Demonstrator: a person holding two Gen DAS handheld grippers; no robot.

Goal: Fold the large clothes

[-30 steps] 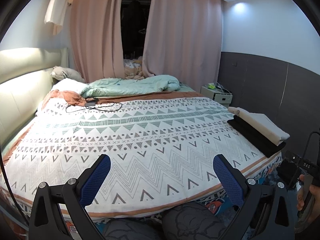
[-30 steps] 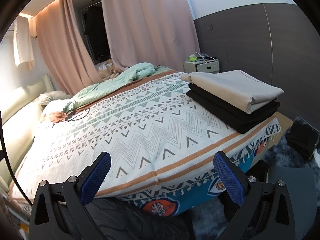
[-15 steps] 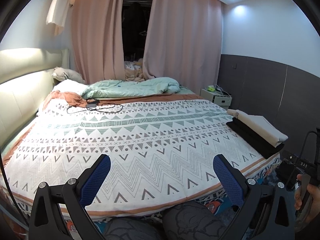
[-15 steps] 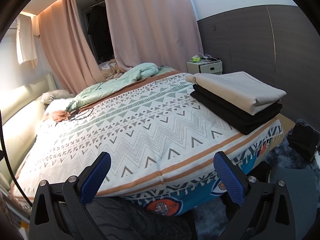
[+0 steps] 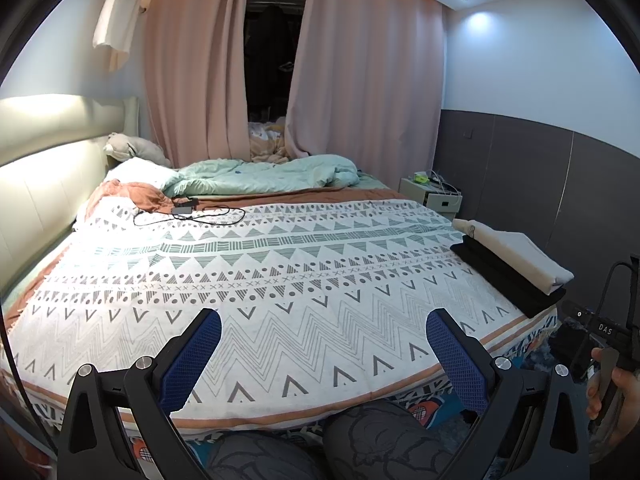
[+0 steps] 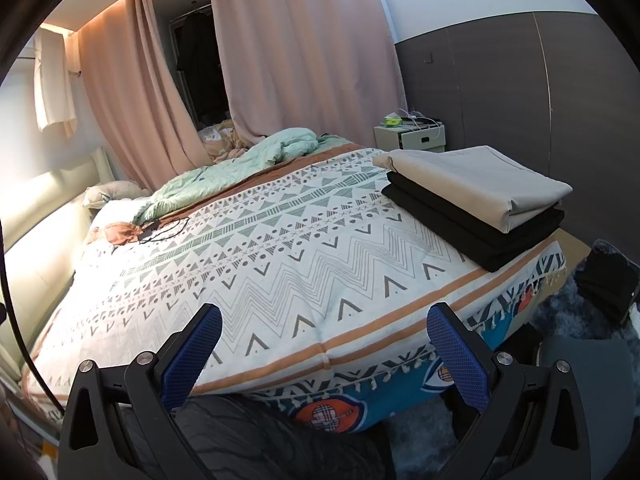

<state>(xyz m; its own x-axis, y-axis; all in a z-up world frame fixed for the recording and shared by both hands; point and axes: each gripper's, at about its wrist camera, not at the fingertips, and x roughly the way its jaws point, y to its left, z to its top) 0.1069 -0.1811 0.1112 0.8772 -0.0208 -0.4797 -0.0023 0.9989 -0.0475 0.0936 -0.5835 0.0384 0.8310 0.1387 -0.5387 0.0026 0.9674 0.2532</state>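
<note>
A stack of folded clothes lies at the bed's near right corner: a beige folded garment [image 6: 476, 176] [image 5: 516, 254] on top of black folded garments [image 6: 468, 228] [image 5: 506, 284]. My left gripper [image 5: 322, 354] hangs open above the foot edge of the bed, with nothing between its blue pads. My right gripper [image 6: 324, 354] is open too, held over the bed's corner, left of and below the stack. Neither gripper touches any cloth.
The bed carries a white patterned cover [image 5: 280, 280] [image 6: 256, 264]. A mint duvet [image 5: 264, 176], pillows and a black cable [image 5: 192, 216] lie at the far end. A nightstand [image 6: 410, 138] stands by the dark wall. The person's knees [image 5: 320, 444] sit below. A dark bundle [image 6: 604, 280] lies on the floor.
Both views have lifted and drawn back slightly from the bed. Both grippers stay open and empty, and the stack has not moved.
</note>
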